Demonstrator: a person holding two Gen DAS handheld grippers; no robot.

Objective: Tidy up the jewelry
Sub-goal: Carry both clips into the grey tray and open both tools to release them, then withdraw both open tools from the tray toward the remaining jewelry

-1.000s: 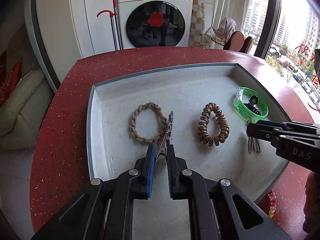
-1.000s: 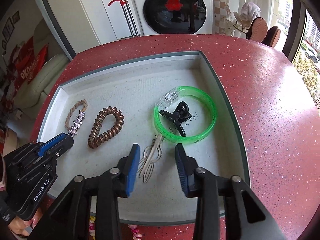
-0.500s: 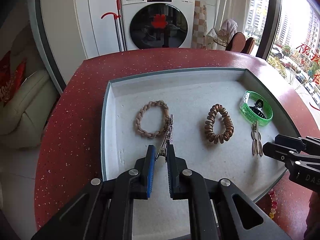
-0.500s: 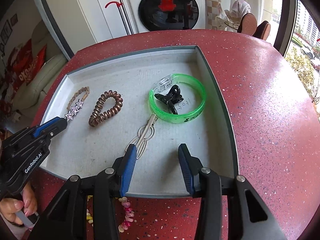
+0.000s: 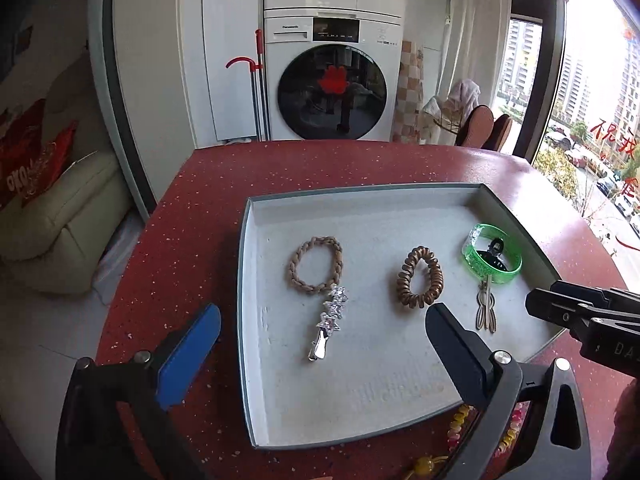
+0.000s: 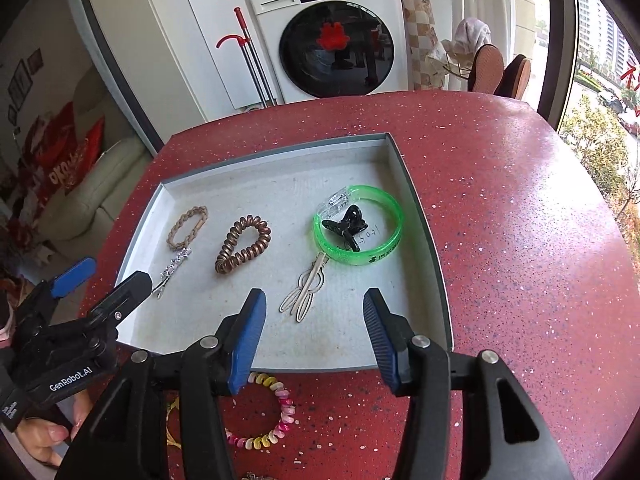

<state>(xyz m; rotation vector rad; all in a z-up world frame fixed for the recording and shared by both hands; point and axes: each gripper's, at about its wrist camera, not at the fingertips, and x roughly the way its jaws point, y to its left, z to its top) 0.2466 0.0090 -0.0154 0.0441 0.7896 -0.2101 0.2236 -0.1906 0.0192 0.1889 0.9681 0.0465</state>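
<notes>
jewelry lies in a shallow grey tray (image 5: 246, 280) on the red speckled table (image 6: 500, 200), and more waits outside it. the step in hand reads as fetching the next loose piece. to do it well, i would drop over the bead loop with the jaws straddling one side of it, close gently so the coil is not crushed, then set it in the bare front part of the tray, apart from the pieces already laid out.

left to right: the left gripper (image 5: 320, 356) stands wide open and holds nothing, hovering over the tray's near left part. in the tray, a braided tan hair tie (image 5: 316, 264) lies furthest left, and a silver star hair clip (image 5: 330, 322) touches its near edge and points toward the camera. next comes a brown spiral hair tie (image 5: 420, 276), well apart from both. then a green bangle (image 6: 358, 232) with a black claw clip (image 6: 344, 226) resting inside its ring; a thin pale metal hair pin (image 6: 306, 290) sits at the bangle's near edge, though whether it tucks under the rim i cannot tell. the right gripper (image 6: 314, 336) is also open and empty, above the tray's front wall.

outside the tray, just in front of it, lies a pink and yellow spiral bead loop (image 6: 272, 412), partly hidden by the right gripper's frame.
</notes>
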